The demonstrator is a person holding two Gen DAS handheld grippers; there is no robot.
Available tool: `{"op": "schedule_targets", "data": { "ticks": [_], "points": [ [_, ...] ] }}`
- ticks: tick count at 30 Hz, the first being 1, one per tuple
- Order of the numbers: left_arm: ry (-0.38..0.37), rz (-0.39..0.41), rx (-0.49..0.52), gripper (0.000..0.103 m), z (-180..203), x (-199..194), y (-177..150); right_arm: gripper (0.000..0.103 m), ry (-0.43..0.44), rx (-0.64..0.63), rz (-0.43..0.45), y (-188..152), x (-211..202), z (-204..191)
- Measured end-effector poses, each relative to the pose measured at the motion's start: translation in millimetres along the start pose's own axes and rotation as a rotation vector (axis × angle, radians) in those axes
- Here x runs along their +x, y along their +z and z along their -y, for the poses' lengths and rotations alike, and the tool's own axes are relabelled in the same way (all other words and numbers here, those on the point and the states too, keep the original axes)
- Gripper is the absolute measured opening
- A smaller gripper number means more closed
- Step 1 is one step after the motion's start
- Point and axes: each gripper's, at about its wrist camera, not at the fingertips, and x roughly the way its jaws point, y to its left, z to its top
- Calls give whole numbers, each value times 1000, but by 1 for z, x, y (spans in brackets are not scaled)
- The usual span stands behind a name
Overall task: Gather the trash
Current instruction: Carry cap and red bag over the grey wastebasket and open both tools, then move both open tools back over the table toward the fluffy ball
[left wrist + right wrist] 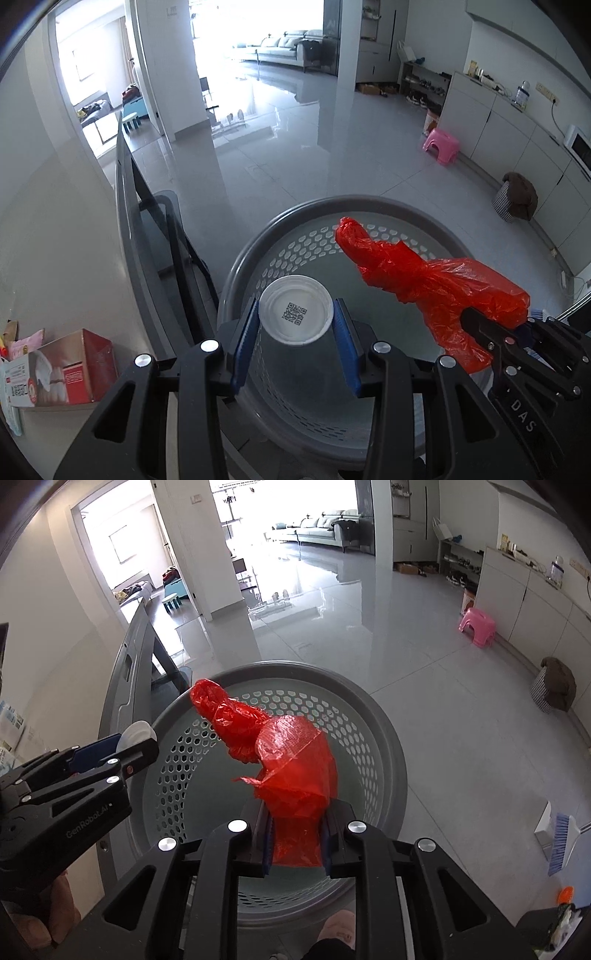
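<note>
Room: open tiled space, pale glossy floor, sofa at 12 o'clock, cabinets along 2 o'clock, pink stool at 1 o'clock.
Bin: grey perforated basket, apparently empty, on the floor below both grippers, filling the lower middle of each view.
Bag: red plastic bag, crumpled, pinched in the right gripper, jaws almost closed; it juts toward 11 o'clock over the bin mouth.
Cup: white paper cup, base toward the camera, clamped between the blue pads of the left gripper, jaws partly open around it, above the bin.
Risk, bag: light film may cling to the pads or drift past the rim when released.
Risk, cup: it could strike the rim and bounce onto the slick floor if released off-centre.
</note>
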Motion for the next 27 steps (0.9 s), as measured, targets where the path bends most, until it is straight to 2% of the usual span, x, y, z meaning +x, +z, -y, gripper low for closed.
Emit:
{"op": "schedule_targets", "data": {
  "ticks": [5,6,8,9,10,14,27],
  "points": [
    [7,-24,7,41,9,12,1,20,-1,8,-14,3,14,6],
    [9,-26,7,47,9,13,1,25,1,8,-13,2,14,7],
    [17,-25,6,60,8,14,0,47,-3,15,-3,4,16,9],
    [20,-24,5,65,4,15,3,52,-6,18,4,4,15,10],
    [20,-23,2,66,2,15,2,60,-12,19,18,5,14,9],
    [25,-27,-7,75,0,14,1,61,-22,21,47,4,8,10],
    [24,-1,-9,75,-6,-7,-5,61,4,30,72,-4,-6,8]
  ]
}}
